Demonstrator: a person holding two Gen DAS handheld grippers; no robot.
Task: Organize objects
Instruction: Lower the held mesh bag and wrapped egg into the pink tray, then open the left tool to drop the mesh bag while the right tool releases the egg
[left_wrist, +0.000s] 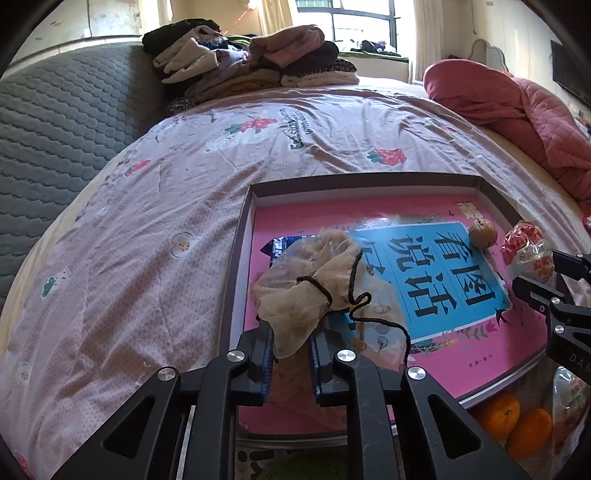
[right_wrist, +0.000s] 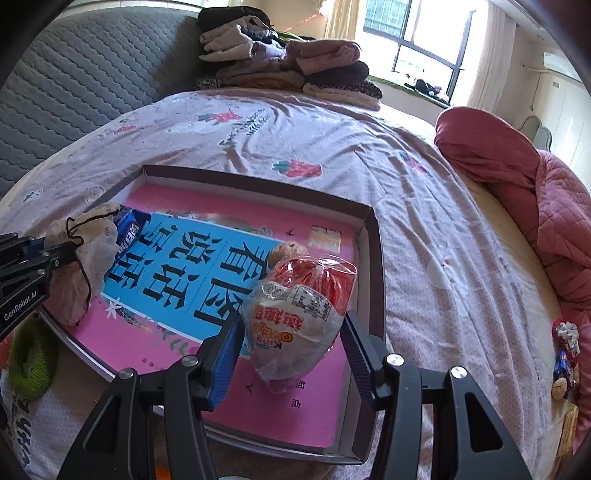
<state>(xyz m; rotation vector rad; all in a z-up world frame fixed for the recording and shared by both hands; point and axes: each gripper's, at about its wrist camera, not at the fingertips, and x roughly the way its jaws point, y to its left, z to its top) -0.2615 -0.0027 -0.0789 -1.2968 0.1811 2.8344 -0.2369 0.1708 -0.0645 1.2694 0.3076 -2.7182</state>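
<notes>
**Both hands lowering items into the box on the bed**

A shallow box (right_wrist: 373, 236) sits on the flowered bedspread (left_wrist: 155, 206), lined with a pink and blue book (right_wrist: 177, 266). The sorting looks well under way: a walnut (left_wrist: 482, 233) and a blue snack packet (left_wrist: 280, 245) already lie inside.

The left tongs (left_wrist: 291, 354) have a beige mesh pouch (left_wrist: 306, 273) between their blue pads, held by its loose tail below the black drawstring. The jaws stand narrow, and the fabric still bunches between them, so I read it as a light grip on the pouch, possibly close to letting go. The pouch's body rests on the snack packet at the box's left side.

The right tongs (right_wrist: 291, 350) stand about half open around a wrapped snack bag (right_wrist: 295, 314), red on top and white below. The left pad touches the wrapper; a small gap shows at the right pad, so whether the bag is truly clamped I cannot tell. It hangs or rests over the book near the right wall, just in front of the walnut.

In my judgement the step is placement. Next, each pair of tongs should open fully and back away without dragging the drawstring or wrapper. Oranges (left_wrist: 513, 421) in a clear bag beside the box, a green ring (right_wrist: 31, 360) and small things at the bed's right edge (right_wrist: 565, 358) seem left to gather.
</notes>
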